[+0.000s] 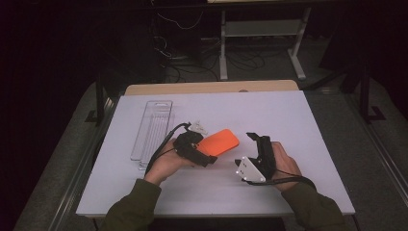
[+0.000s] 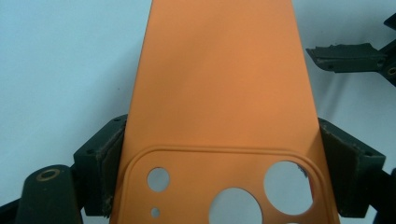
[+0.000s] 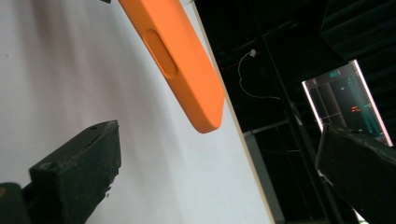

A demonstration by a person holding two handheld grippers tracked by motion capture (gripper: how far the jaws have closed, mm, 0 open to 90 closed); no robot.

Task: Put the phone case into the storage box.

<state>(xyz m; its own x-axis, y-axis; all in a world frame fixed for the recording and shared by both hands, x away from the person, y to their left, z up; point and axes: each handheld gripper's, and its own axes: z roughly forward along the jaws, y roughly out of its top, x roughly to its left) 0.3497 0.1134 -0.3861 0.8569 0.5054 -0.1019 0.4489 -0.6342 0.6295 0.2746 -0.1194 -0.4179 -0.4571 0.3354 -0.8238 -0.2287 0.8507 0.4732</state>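
My left claw [image 1: 208, 156] stays out of nothing, clamped on the orange phone case [image 1: 219, 142] just above the counter [image 1: 288, 125], steadying it for my right claw [image 1: 254, 138], jaws apart, at three o'clock.

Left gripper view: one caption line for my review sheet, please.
Left gripper clamps the camera end of an orange phone case between its pads above the white table.
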